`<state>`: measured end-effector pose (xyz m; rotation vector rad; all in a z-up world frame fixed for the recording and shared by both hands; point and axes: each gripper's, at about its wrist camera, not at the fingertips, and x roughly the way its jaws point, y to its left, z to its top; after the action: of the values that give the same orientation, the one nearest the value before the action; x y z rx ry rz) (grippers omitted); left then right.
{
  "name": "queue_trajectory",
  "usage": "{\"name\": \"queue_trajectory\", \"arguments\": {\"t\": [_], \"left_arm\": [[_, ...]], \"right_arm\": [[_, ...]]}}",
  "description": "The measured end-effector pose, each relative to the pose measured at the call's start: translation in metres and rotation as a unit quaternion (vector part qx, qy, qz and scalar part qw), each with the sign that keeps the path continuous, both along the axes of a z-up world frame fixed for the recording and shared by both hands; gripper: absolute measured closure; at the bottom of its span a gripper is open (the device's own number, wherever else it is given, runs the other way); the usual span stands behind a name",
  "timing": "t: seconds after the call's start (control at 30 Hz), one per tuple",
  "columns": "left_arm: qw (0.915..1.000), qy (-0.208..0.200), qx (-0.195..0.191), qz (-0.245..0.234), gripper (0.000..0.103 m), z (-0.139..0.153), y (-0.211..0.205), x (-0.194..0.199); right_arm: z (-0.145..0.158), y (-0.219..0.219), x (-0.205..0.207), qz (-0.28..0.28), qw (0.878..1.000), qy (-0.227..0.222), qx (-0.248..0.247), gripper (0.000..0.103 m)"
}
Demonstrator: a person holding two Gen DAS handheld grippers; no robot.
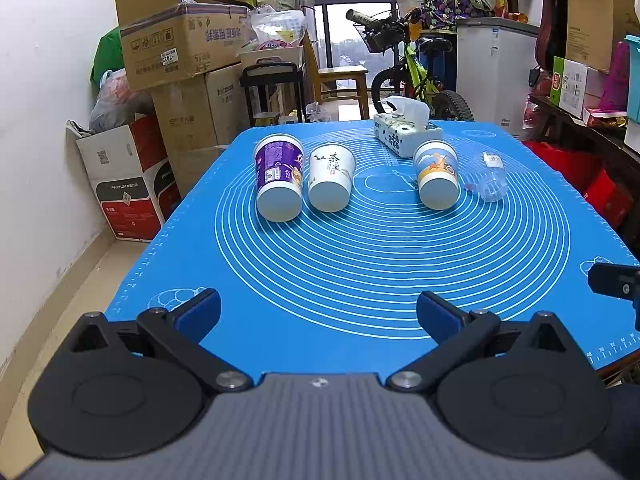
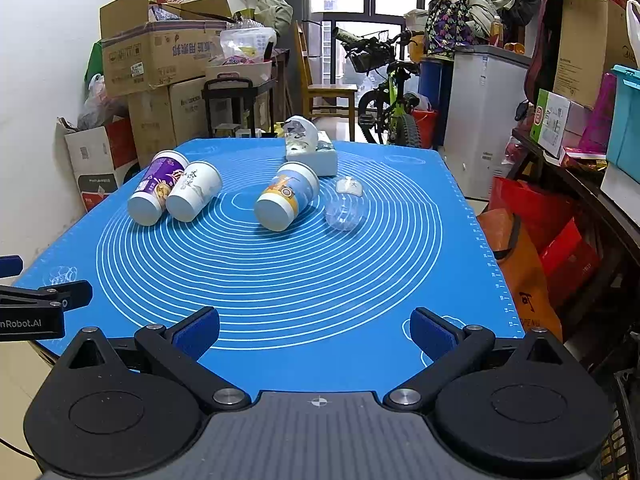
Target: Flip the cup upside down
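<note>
Left wrist view shows four cups lying on their sides on the blue mat [image 1: 320,280] that covers the counter, all in a row just in front of the tissue box [image 1: 404,136], bases toward the camera. Nearest the box lies the blue-and-orange cup [image 1: 436,178], with the clear plastic cup [image 1: 491,178] just to its right; the white tea cup [image 1: 332,182] and the purple cup [image 1: 279,178] lie further to the box's left, touching or nearly so.

The left gripper [image 1: 319,314] and the right gripper [image 2: 315,330] hang well short of the row, jaws spread wide and holding nothing.

The paper cups look light, thin-walled and easy to crush — the clear one is likely slicker and more brittle. A gentle pinch across the body near the stiffer base seems safest, since a loose cup could roll away on its side.
</note>
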<state>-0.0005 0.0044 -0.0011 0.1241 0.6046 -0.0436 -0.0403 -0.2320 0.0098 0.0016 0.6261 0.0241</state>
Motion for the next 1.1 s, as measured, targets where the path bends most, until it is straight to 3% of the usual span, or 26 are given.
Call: {"name": "queue_trajectory", "arguments": {"t": [1.1], "left_arm": [[1.0, 0.0, 0.001, 0.003, 0.0, -0.0014, 0.0003, 0.0015]], "right_arm": [[-0.0063, -0.0009, 0.0028, -0.001, 1.0, 0.006, -0.001, 0.002]]}}
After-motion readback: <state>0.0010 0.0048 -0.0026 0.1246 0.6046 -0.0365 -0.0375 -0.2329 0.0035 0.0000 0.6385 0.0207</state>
